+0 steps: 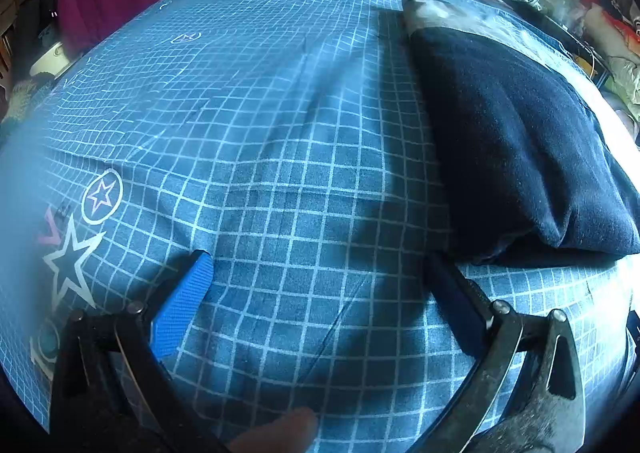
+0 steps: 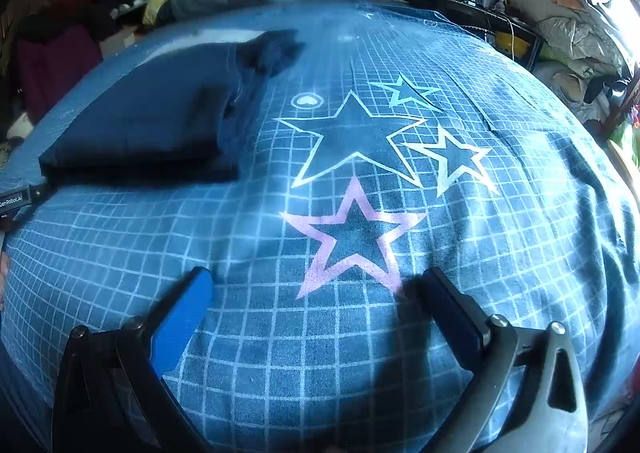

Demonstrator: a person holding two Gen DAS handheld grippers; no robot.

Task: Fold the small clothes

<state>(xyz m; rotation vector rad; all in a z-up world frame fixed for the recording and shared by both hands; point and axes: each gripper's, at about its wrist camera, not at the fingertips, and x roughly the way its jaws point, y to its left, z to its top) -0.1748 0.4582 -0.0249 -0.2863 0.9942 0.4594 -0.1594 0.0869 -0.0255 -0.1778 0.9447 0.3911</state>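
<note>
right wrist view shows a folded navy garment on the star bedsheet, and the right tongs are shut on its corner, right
Not quite. The folded navy garment does lie on the star bedsheet, but the right tongs are open and empty, apart from the garment, hanging over the pink star. The right wrist view shows this.

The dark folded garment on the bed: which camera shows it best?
The right wrist view: the navy folded garment appears whole, its stacked edges visible. The left wrist view shows it closer, but its right side runs out of frame.
</note>
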